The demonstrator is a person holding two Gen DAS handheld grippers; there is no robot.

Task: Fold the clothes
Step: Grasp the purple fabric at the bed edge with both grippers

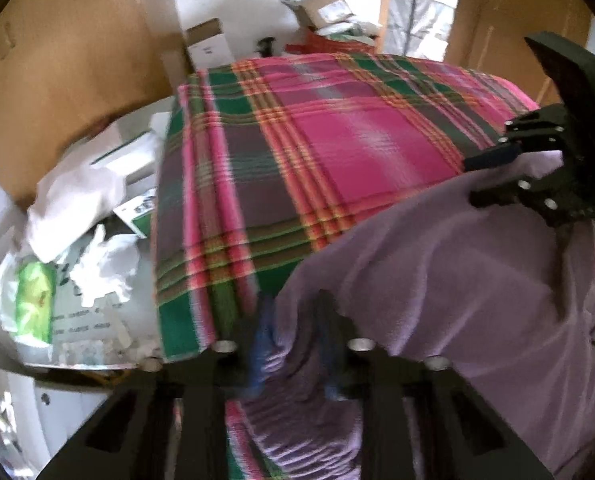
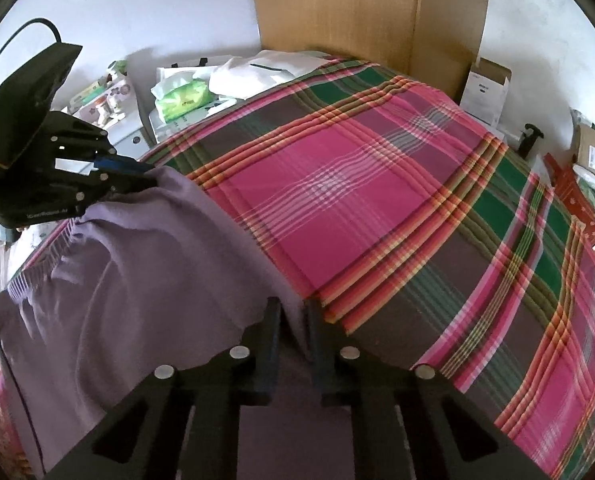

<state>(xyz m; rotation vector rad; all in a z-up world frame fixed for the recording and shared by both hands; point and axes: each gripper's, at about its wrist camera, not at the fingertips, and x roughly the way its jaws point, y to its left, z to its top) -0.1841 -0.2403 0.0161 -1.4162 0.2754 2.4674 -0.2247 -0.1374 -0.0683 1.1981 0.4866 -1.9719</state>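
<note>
Both pairs of fingers are clenching the far edge of the purple garment [image 2: 137,280]; the left gripper [image 1: 297,344] is pinching its bunched corner, and the right gripper [image 2: 293,336] is pinching the other corner. The garment is lying on the near part of the plaid cloth [image 2: 377,184], which is covering the surface; cardboard boxes [image 2: 485,88] are sitting beyond that cloth. The step in hand seems to be gripping the edge for a fold; the next move is probably calling for both corners lifting together and travelling evenly across the garment.
</note>
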